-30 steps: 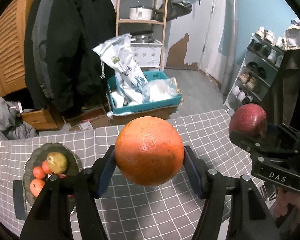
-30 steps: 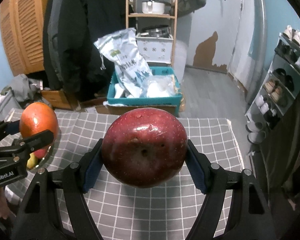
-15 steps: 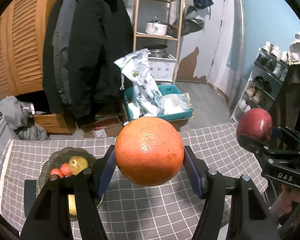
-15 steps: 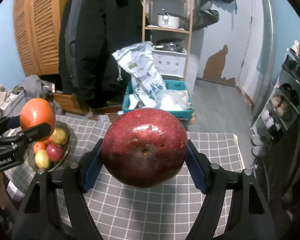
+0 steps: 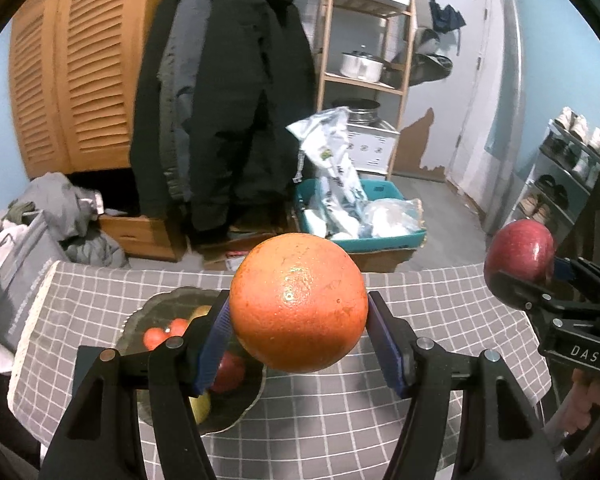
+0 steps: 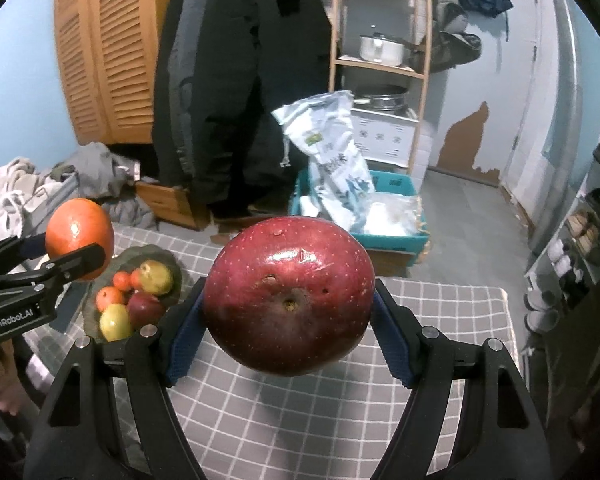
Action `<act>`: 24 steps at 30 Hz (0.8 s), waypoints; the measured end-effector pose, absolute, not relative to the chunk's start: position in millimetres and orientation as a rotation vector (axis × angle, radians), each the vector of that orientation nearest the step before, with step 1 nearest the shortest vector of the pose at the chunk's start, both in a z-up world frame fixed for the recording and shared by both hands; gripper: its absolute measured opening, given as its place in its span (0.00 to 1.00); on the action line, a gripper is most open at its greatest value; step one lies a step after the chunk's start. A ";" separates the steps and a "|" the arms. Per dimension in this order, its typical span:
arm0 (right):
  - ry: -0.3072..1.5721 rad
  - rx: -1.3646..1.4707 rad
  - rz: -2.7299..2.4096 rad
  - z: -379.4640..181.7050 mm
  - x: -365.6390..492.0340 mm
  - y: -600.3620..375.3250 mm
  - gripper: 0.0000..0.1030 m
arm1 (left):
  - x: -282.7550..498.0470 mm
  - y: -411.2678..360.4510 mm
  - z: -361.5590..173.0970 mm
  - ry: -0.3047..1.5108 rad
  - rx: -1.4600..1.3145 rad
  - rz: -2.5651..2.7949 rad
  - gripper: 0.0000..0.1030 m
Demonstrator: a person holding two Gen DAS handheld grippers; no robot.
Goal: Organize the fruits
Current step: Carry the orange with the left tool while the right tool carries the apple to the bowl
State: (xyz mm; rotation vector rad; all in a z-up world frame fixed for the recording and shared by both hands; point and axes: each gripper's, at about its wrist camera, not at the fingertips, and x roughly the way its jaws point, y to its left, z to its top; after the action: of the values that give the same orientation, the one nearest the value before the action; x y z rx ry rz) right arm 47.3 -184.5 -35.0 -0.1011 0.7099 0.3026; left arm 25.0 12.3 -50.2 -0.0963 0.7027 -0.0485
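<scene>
My left gripper [image 5: 298, 312] is shut on a large orange [image 5: 298, 302], held above the grey checked tablecloth [image 5: 340, 412]. My right gripper [image 6: 288, 304] is shut on a dark red apple [image 6: 289, 296], also held above the cloth. A dark plate [image 6: 168, 258] at the table's left holds several small fruits: a pear [image 6: 156, 277], small orange ones [image 6: 109, 297], a red one [image 6: 145, 308] and a yellow-green one [image 6: 115, 322]. In the left wrist view the plate [image 5: 164, 304] lies below and left of the orange, partly hidden by my fingers. The apple also shows there [image 5: 518, 256], the orange in the right wrist view [image 6: 79, 234].
Beyond the table's far edge stand a teal crate [image 5: 360, 236] with plastic bags, a wooden shelf with pots [image 5: 364, 68], hanging black coats [image 5: 224, 120] and a louvred cupboard [image 5: 72, 80]. A pile of clothes [image 5: 28, 240] lies at left, a shoe rack [image 5: 560, 184] at right.
Both grippers have risen and tilted back with their fruits still held. The plate of fruit has come closer to the middle in both views.
</scene>
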 end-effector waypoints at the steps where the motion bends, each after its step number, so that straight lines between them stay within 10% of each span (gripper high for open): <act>1: 0.710 -0.103 0.309 -35.0 47.8 -180.7 0.74 | 24.2 15.9 -50.7 0.702 -0.100 -0.041 0.65; 24: 0.806 -0.131 0.485 -72.1 89.1 -59.2 0.74 | 25.5 127.6 -96.6 0.788 -0.222 0.139 0.65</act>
State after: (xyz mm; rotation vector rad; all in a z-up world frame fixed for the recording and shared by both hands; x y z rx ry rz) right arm 89.1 -59.2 -72.1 -0.1307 0.8055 0.4851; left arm 25.6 127.6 -96.6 -0.2221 0.7875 0.1390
